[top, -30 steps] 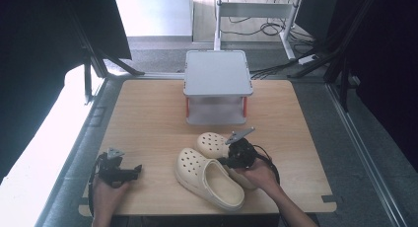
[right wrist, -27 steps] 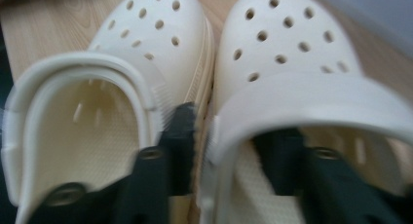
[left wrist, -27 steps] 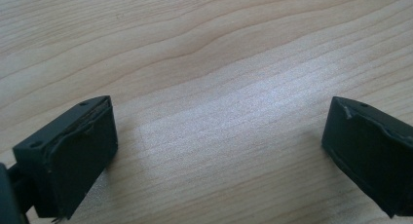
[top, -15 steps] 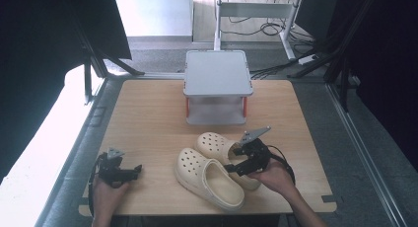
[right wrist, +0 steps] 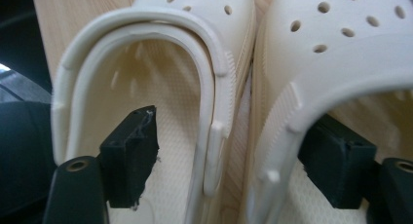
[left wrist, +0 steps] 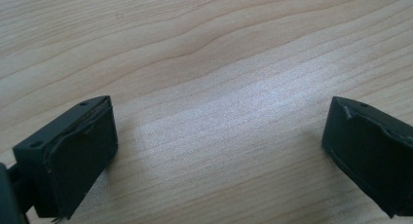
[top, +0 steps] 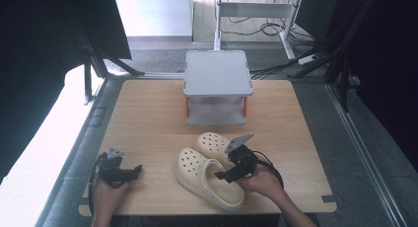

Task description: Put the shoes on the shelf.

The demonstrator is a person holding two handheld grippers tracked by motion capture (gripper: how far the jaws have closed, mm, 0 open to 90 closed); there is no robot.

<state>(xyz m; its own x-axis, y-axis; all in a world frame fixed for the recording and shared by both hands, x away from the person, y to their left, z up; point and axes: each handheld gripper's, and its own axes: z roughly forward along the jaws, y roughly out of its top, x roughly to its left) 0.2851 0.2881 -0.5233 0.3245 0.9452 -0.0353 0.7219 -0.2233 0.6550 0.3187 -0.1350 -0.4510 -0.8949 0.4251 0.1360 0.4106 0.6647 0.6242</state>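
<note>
Over at about five o'clock on the wooden table [top: 148, 113], two cream clogs [top: 209, 175] lie side by side and touching. The right gripper [top: 231, 170] has one jaw dipped inside each clog, spread wide around their adjoining walls, not clamped. The left gripper [top: 123, 171] rests at seven o'clock, jaws wide apart over bare wood, holding nothing. At twelve o'clock stands a grey two-tier shelf [top: 217, 71].

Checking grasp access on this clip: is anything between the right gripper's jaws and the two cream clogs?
Nothing visible. The right gripper is open, one jaw inside each clog: one in the left-hand clog, the other in the right-hand clog of its view, straddling their adjoining side walls. The left gripper sits apart, over the bare table.
</note>
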